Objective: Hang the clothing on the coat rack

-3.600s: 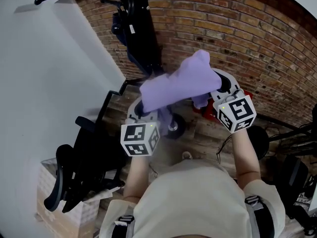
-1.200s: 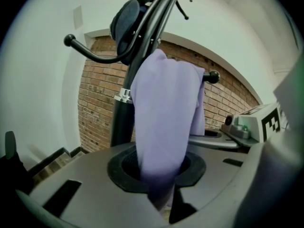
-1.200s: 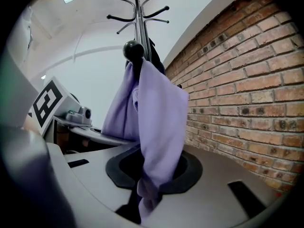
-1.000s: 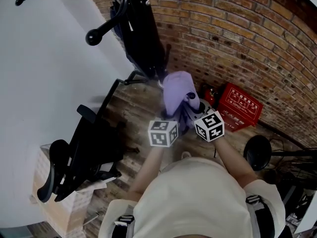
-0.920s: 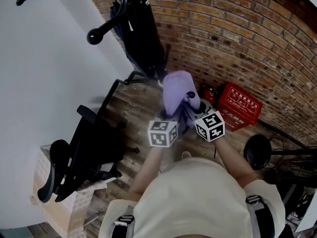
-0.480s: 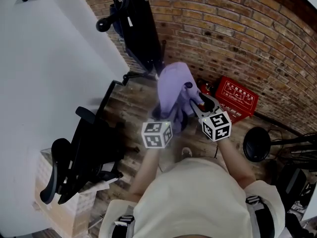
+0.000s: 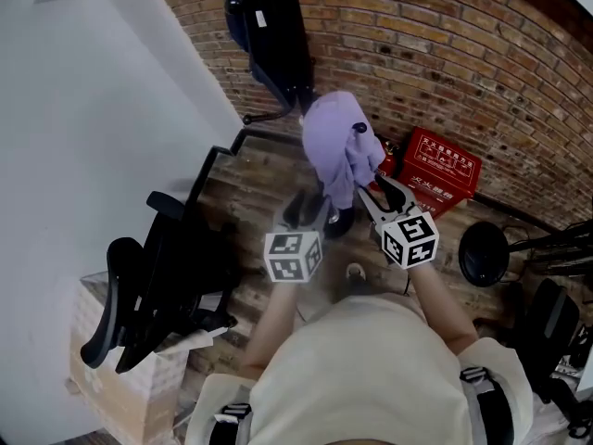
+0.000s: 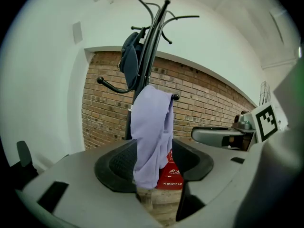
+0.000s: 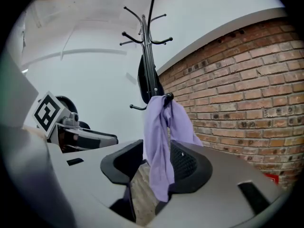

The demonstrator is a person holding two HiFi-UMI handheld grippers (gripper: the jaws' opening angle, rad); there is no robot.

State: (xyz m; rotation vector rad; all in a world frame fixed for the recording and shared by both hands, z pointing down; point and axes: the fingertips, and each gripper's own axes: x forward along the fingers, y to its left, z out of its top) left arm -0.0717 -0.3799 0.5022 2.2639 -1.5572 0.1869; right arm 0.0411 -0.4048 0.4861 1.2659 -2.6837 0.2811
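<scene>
A red brick wall [image 7: 445,54] meets a plain white wall [image 7: 102,109] in the corner of the room, above a floor of worn wooden planks [image 7: 246,188]. A black office chair [image 7: 153,281] stands near the white wall, just beside a light brown box [image 7: 116,392]. A red crate [image 7: 443,170] with white lettering sits at the foot of the brick, a round black base [image 7: 482,253] near it, under soft, even light

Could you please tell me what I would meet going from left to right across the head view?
Black office chair → purple garment → red box.
</scene>
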